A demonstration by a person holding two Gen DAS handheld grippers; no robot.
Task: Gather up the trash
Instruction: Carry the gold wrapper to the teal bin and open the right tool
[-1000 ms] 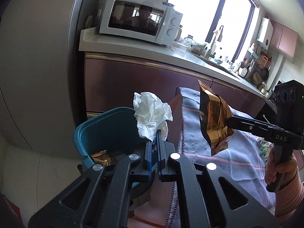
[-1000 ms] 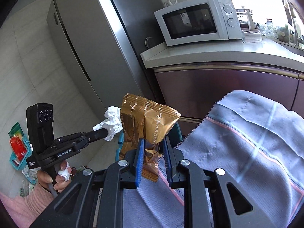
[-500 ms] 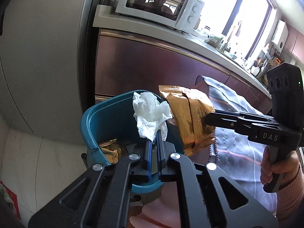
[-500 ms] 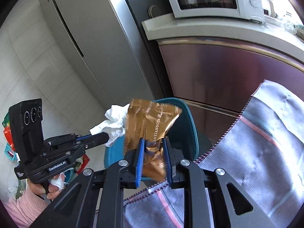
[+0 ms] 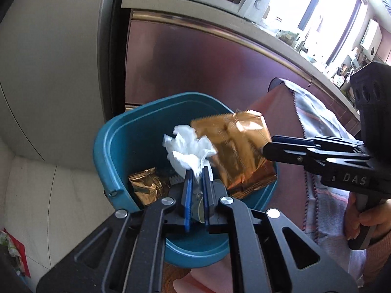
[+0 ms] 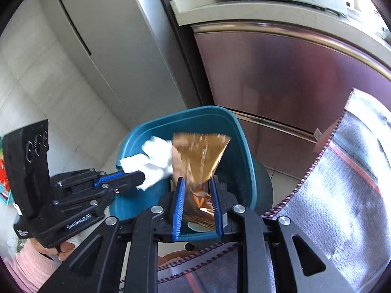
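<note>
Crumpled tissue (image 5: 189, 150) pinched in my left jaws (image 5: 196, 171), gold wrapper (image 6: 200, 156) clamped in my right jaws (image 6: 196, 190); both over the teal bin (image 5: 107, 151), apparently touching. Another gold wrapper (image 5: 144, 188) lies inside.

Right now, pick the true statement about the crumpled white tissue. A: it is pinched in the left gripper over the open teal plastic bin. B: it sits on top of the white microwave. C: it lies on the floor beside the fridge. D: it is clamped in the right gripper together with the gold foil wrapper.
A: the crumpled white tissue is pinched between the left gripper's blue pads, above the mouth of the teal plastic bin.
</note>
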